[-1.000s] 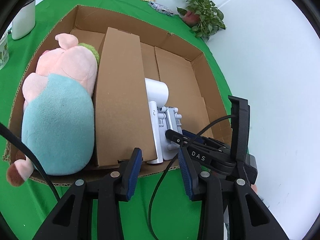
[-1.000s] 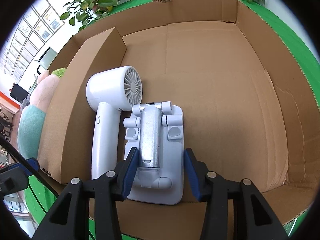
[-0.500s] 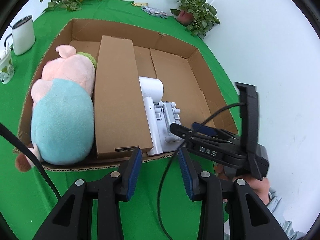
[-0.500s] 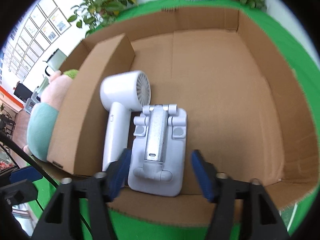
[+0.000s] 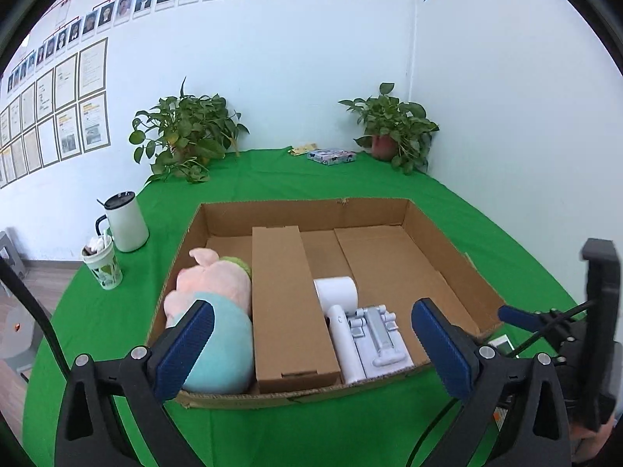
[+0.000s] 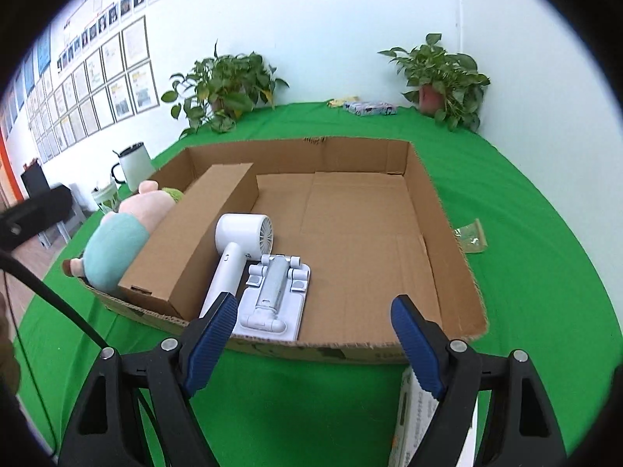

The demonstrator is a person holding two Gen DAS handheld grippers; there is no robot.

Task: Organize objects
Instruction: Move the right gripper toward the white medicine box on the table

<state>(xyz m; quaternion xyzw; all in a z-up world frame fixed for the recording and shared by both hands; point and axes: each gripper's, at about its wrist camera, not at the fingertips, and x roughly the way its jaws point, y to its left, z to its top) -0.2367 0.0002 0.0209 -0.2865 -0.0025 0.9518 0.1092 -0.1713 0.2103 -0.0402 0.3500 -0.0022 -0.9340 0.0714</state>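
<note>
A shallow cardboard tray [image 5: 303,204] [image 6: 350,148] lies on the green cloth. In it, from left to right, are a pink and teal plush pig [image 5: 212,284] [image 6: 120,241], a long cardboard box [image 5: 286,295] [image 6: 194,241], a white handheld fan [image 5: 337,292] [image 6: 237,241] and a white and grey folding stand [image 5: 375,330] [image 6: 276,288]. My left gripper [image 5: 311,307] hovers before the tray's near rim, its jaws opening wide and holding nothing. My right gripper [image 6: 314,300] hangs above the near rim by the stand, its jaws also opening and empty.
A white lidded mug [image 5: 126,222] and a patterned cup [image 5: 102,264] stand left of the tray. Two potted plants [image 5: 187,132] [image 5: 393,124] and a flat packet [image 5: 331,155] line the back wall. A yellowish packet [image 6: 471,235] lies right of the tray, and a white carton [image 6: 412,420] sits under my right gripper.
Both grippers have pulled back and risen from the tray, tilting up so the wall shows. The right jaws widened off the stand, which stays put. The left jaws sprang wide open.
</note>
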